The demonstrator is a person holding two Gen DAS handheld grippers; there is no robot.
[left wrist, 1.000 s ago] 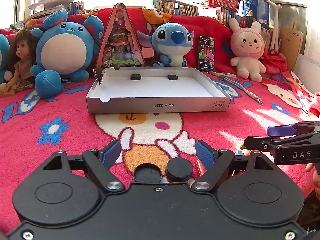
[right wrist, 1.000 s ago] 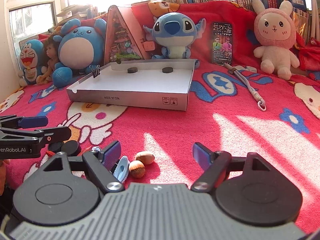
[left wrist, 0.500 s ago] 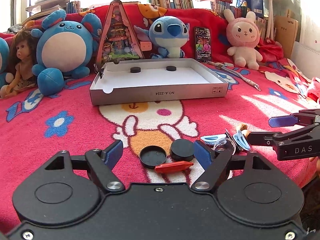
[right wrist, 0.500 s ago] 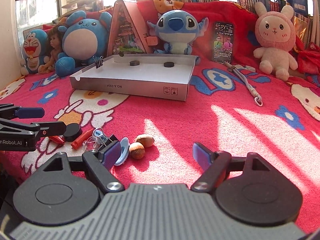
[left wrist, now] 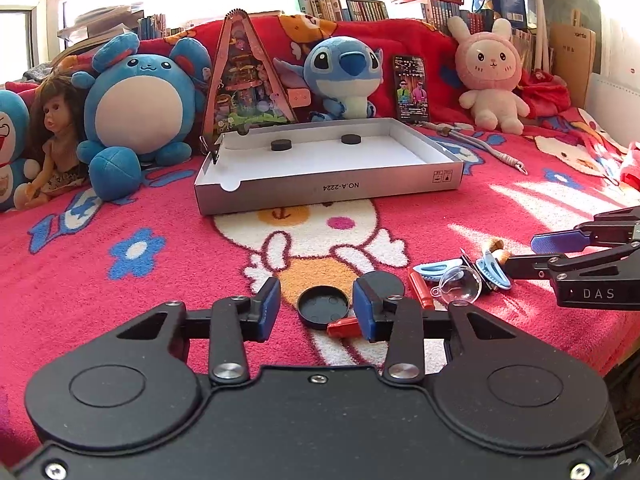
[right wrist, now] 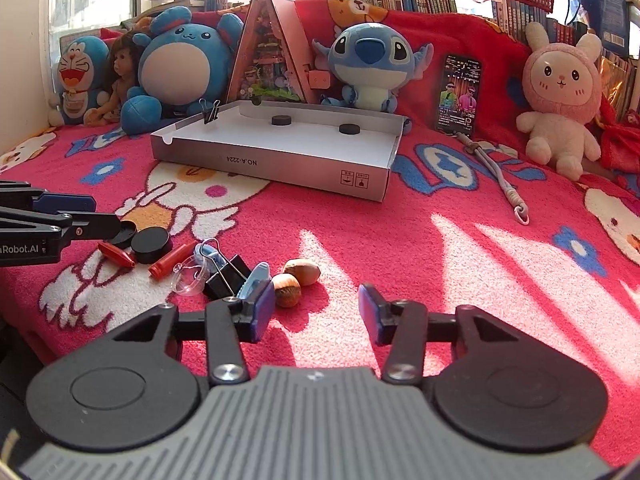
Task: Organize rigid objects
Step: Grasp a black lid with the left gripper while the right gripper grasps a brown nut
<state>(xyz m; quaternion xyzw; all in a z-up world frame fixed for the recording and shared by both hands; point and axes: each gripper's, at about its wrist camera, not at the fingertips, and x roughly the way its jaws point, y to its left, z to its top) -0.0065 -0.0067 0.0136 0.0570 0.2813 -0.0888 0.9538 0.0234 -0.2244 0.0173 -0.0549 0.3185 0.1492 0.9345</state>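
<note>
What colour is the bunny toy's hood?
Pink: the bunny toy shows best in the right wrist view.

The left tool (left wrist: 316, 314) points forward and slightly downward, low over the bed, its blue-padded jaws closing with a clear gap between them, the pads pressing on nothing. The right tool (right wrist: 317, 312) sits alongside at much the same tilt (each shows at the edge of the other's view), its jaws also closing, a wider gap between its pads, nothing gripped.
</note>
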